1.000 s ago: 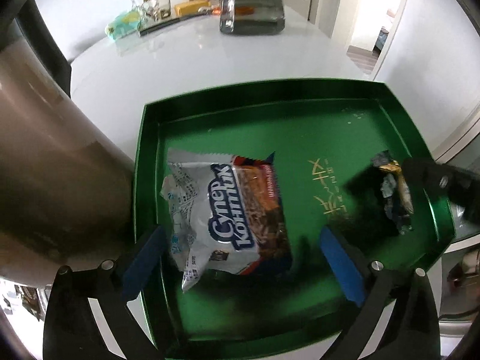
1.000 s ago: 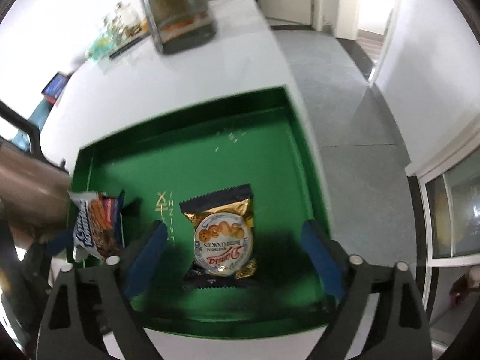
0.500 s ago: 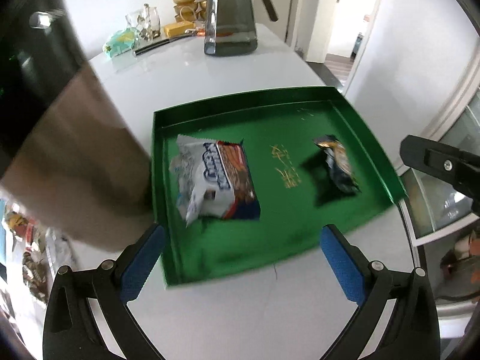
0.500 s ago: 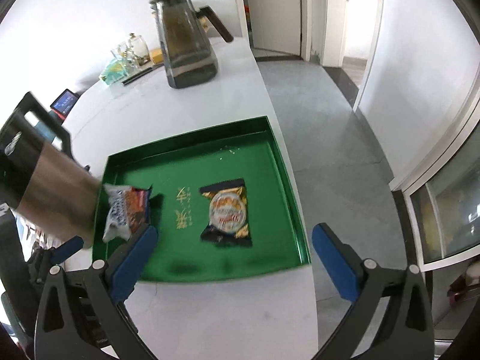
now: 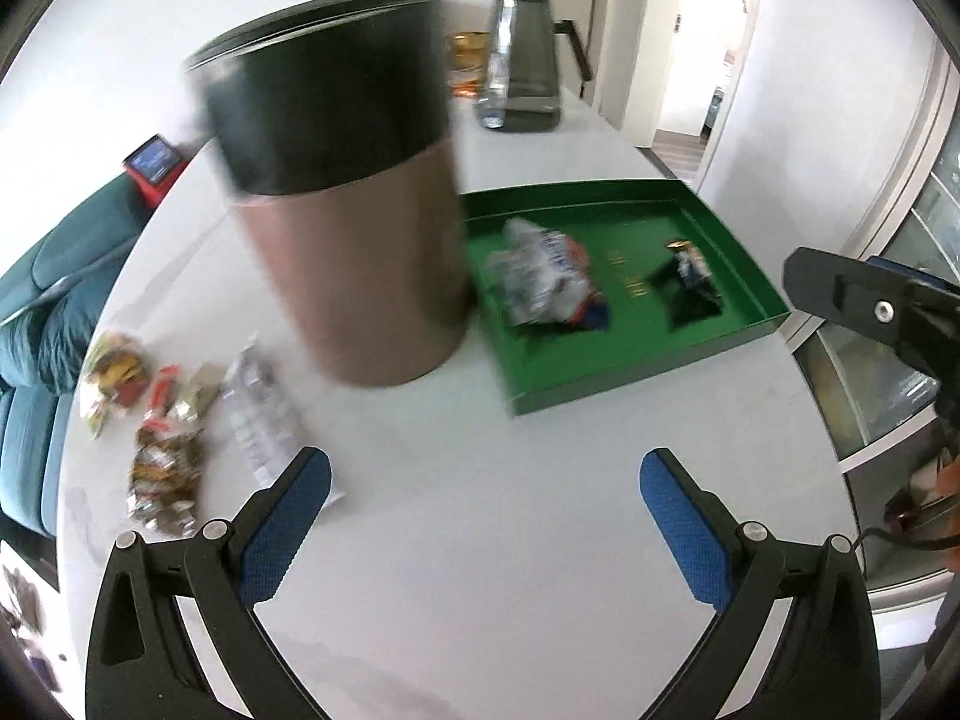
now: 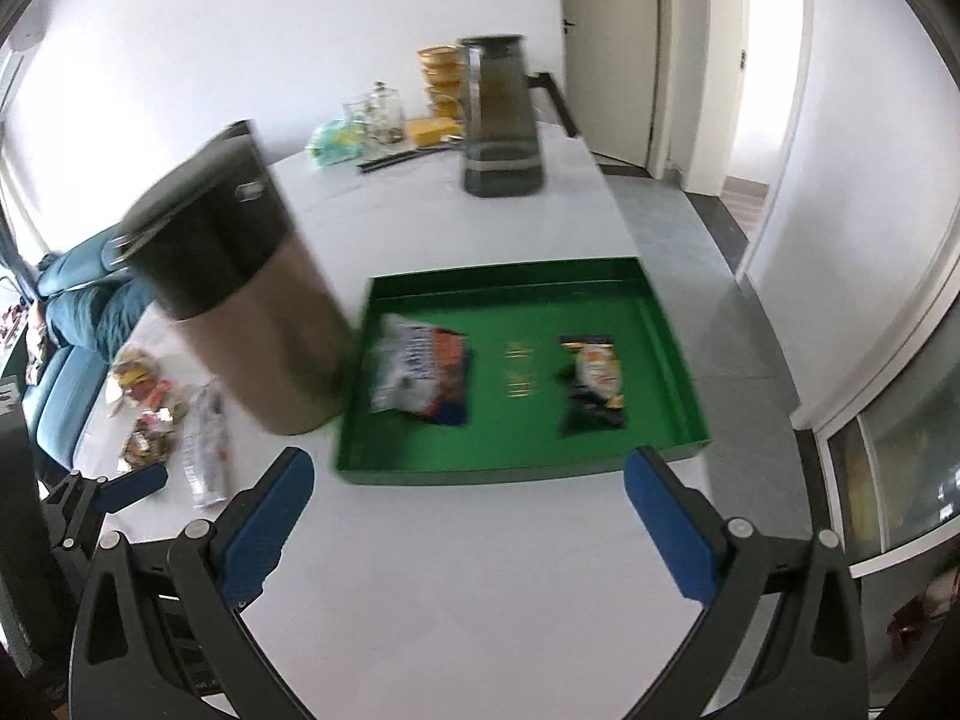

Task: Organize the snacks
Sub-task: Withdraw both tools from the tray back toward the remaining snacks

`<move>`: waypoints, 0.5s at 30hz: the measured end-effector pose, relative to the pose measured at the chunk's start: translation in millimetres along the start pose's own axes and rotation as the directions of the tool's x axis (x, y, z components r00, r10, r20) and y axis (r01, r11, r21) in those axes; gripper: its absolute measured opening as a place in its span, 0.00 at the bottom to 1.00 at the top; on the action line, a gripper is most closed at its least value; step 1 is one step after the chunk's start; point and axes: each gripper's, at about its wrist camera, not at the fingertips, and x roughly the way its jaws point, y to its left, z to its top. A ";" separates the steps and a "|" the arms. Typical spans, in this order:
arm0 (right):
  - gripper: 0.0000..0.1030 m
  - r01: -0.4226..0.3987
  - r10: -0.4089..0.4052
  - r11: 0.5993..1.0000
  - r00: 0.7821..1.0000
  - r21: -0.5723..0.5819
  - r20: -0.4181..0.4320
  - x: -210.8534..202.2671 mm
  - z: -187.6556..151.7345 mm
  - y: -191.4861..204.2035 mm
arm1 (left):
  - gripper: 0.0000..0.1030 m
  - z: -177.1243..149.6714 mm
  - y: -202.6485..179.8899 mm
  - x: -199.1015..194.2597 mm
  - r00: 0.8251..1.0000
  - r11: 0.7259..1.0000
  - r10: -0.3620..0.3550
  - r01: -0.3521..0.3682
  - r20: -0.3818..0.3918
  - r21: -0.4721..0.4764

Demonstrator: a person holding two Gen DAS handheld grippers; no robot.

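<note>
Snack packets [image 6: 420, 375] lie in green tray [image 6: 516, 285] beside tall canister [image 6: 252, 300].

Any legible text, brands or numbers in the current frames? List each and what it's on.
None reads cleanly; both views are motion-blurred.
White and blue snack bag: blue lettering, too blurred to read.
Dark cookie pack: round label, unreadable.
Green tray: gold characters on its floor, too blurred to read.
Loose snacks on the table: print too small.
Small screen: unreadable.

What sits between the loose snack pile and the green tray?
A tall brown canister with a black lid stands between the snack pile and the green tray, clearest in the right wrist view.
</note>
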 end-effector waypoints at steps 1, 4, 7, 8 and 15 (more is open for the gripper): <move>1.00 -0.002 0.002 1.000 1.000 -0.006 0.003 -0.8 -1.1 12.7 | 0.98 -4.4 14.9 -5.4 1.000 1.000 0.002 -0.002 0.006 -0.007; 1.00 0.001 -0.001 1.000 1.000 -0.014 -0.001 0.4 -5.7 49.0 | 0.98 -14.8 49.7 -18.0 1.000 1.000 0.015 -0.015 0.016 -0.012; 1.00 0.001 -0.001 1.000 1.000 -0.017 -0.008 5.0 -8.2 82.2 | 0.98 -23.0 90.1 -23.6 0.999 0.999 0.031 -0.031 0.011 -0.019; 1.00 0.008 -0.009 1.000 1.000 -0.019 -0.014 8.7 -8.7 97.6 | 0.98 -25.8 105.5 -25.5 0.999 0.999 0.037 -0.037 0.012 -0.020; 1.00 0.011 -0.011 1.000 0.999 -0.004 -0.037 29.2 -17.3 174.8 | 0.98 -35.7 195.7 -24.4 0.998 0.998 0.061 -0.060 0.007 -0.035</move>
